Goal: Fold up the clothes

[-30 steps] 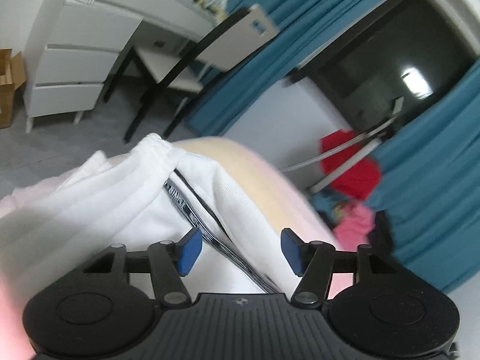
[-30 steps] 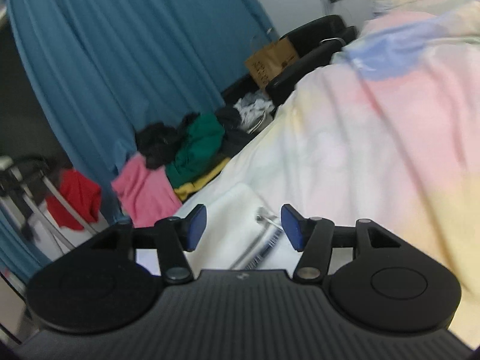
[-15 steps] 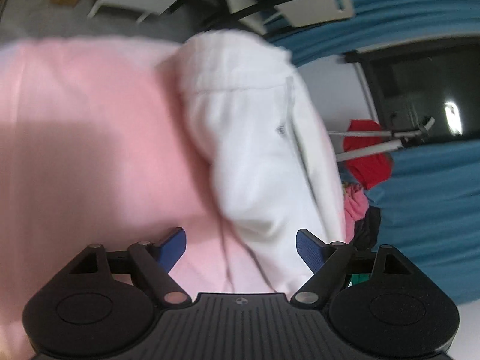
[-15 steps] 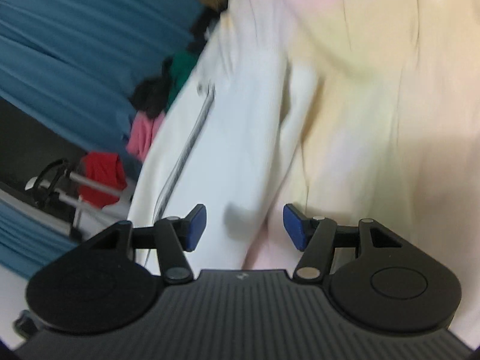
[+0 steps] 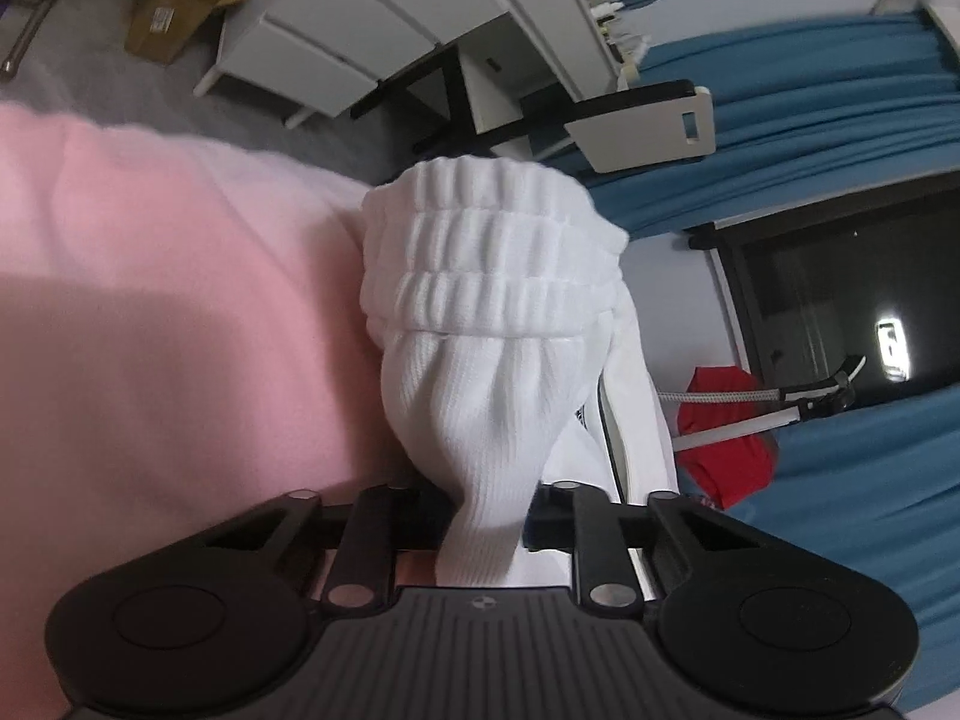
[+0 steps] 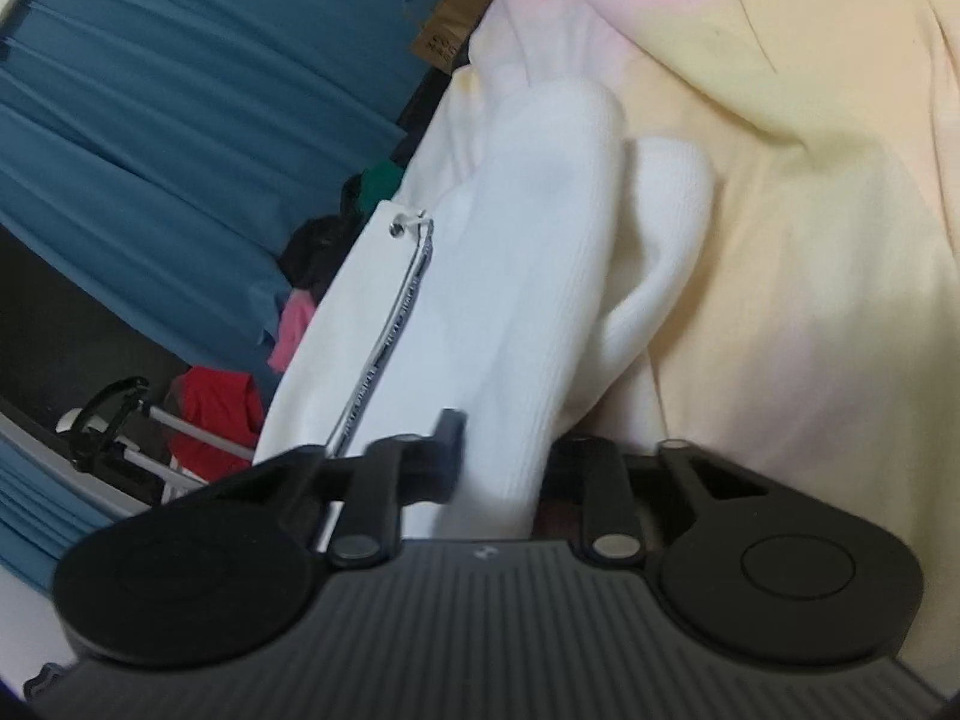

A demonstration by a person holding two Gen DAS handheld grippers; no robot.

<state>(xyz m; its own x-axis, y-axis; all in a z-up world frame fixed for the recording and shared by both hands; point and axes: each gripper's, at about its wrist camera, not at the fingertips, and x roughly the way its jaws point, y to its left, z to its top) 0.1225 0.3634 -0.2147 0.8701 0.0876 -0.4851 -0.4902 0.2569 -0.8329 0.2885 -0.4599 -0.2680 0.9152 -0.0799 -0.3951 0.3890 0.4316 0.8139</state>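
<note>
1. In the left wrist view, a soft pink blanket (image 5: 150, 312) filled the left half of the frame, smooth and faintly fuzzy, with a broad shadow across its middle.
2. At the upper left lay a brown cardboard box (image 5: 180, 6) on grey floor, and to its right stood a white drawer unit (image 5: 360, 18) with flat, hard fronts.
3. In the centre, the white garment (image 5: 492, 324) rose in a bunched column; its ribbed elastic waistband formed three thick gathered ridges near the top, and finely ribbed knit fanned in pleats below.
4. The left gripper (image 5: 487, 519) sat at the bottom centre, clamped on the narrow gathered end of that cloth, its black linkage arms drawn inward.
5. On the right hung blue pleated curtains (image 5: 840, 90) and a red cloth (image 5: 726, 438) on a metal rack.
6. In the right wrist view, blue curtains filled the upper left.
7. At centre, the same white garment (image 6: 540, 252) lay in rounded folds, a dark-printed tape running beside a metal eyelet on it.
8. The right gripper (image 6: 498, 468) pinched a ribbed fold at the bottom centre.
9. A pale yellow-and-pink bedcover (image 6: 810, 210) lay rumpled on the right.
</note>
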